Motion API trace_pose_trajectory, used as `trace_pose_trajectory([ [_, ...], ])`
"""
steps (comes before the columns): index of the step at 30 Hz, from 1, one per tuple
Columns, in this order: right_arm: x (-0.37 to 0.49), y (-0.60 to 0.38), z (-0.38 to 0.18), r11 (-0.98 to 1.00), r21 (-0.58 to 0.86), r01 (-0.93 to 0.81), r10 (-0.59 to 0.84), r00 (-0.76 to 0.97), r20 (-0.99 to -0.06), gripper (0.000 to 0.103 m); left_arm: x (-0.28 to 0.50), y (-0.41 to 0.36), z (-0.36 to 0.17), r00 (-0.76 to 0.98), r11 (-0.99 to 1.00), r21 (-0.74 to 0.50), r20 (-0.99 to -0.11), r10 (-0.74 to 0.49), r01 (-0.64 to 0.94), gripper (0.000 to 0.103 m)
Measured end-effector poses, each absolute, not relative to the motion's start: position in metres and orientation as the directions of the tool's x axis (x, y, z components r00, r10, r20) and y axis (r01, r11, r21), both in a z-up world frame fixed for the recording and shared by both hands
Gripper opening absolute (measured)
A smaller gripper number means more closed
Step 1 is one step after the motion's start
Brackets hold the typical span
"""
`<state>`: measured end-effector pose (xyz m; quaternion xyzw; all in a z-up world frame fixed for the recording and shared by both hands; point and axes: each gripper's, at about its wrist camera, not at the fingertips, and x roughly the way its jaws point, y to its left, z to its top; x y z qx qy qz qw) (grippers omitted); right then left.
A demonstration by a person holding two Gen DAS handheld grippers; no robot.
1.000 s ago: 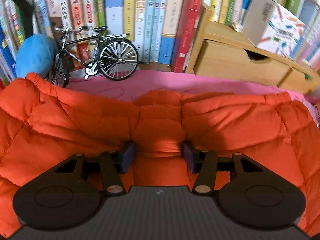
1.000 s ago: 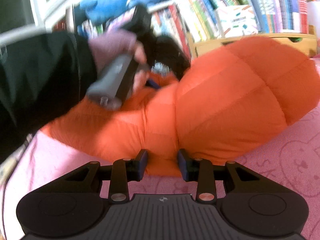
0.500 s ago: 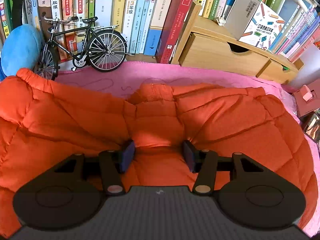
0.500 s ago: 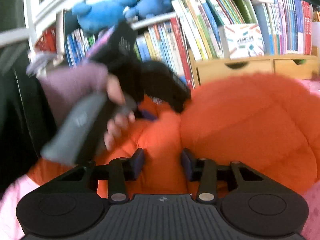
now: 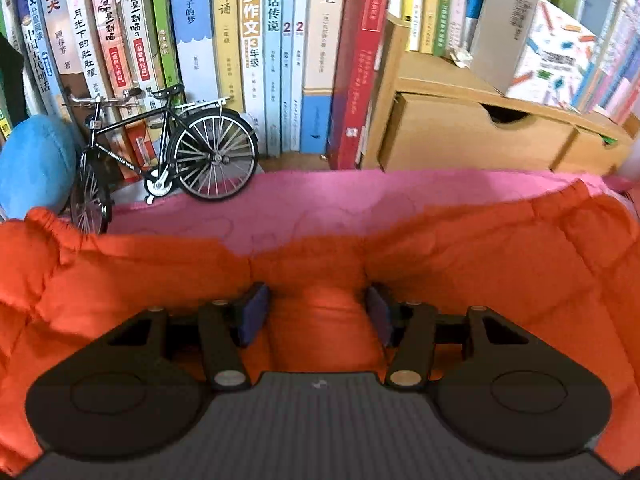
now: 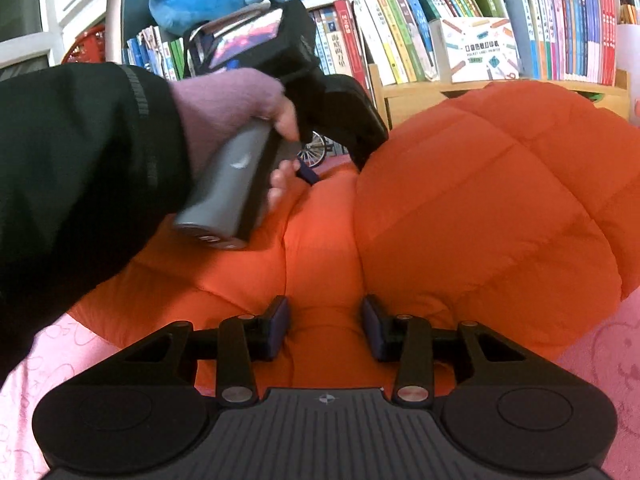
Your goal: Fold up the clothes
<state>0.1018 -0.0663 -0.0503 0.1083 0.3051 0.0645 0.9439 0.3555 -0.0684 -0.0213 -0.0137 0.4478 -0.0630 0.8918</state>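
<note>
Orange jacket (image 5: 460, 264) lies bunched on the pink cover (image 5: 320, 200). Left view: the left gripper (image 5: 316, 312) clamps a puffy fold, though its jaws have just been opening, so the slick padding may slide free. Right view: the right gripper (image 6: 325, 330) pinches another fold; uneven pulling could collapse the mound.

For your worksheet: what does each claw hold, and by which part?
Both grip the orange puffer jacket: the left claw pinches a padded fold near its far edge, the right claw a fold at its near edge.
</note>
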Motion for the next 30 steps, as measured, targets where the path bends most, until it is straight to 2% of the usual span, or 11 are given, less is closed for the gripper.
trace_pose_trajectory([
  [5,0.103,-0.069,-0.051,0.965,0.256,-0.055,0.196,0.8,-0.567,0.041,0.367,-0.075,-0.022,0.595,0.998,-0.039,-0.801,-0.065,0.057,0.056],
  [7,0.104,-0.07,-0.052,0.963,0.264,-0.055,0.201,0.798,-0.568,0.041,0.359,-0.077,-0.011,0.612,0.998,-0.023,-0.789,-0.056,0.06,0.052],
  [14,0.102,-0.072,-0.05,0.961,0.27,-0.056,0.205,0.801,-0.562,0.041,0.272,-0.071,0.033,0.661,0.983,-0.02,-0.738,-0.137,0.182,0.052],
  [22,0.088,-0.075,-0.05,0.959,0.277,-0.06,0.211,0.804,-0.556,0.041,0.189,-0.074,0.03,0.611,0.961,-0.06,-0.761,-0.219,0.271,0.052],
  [30,0.076,-0.076,-0.049,0.957,0.281,-0.066,0.218,0.802,-0.556,0.041,0.195,-0.084,0.016,0.633,0.968,-0.006,-0.756,-0.169,0.251,0.052],
])
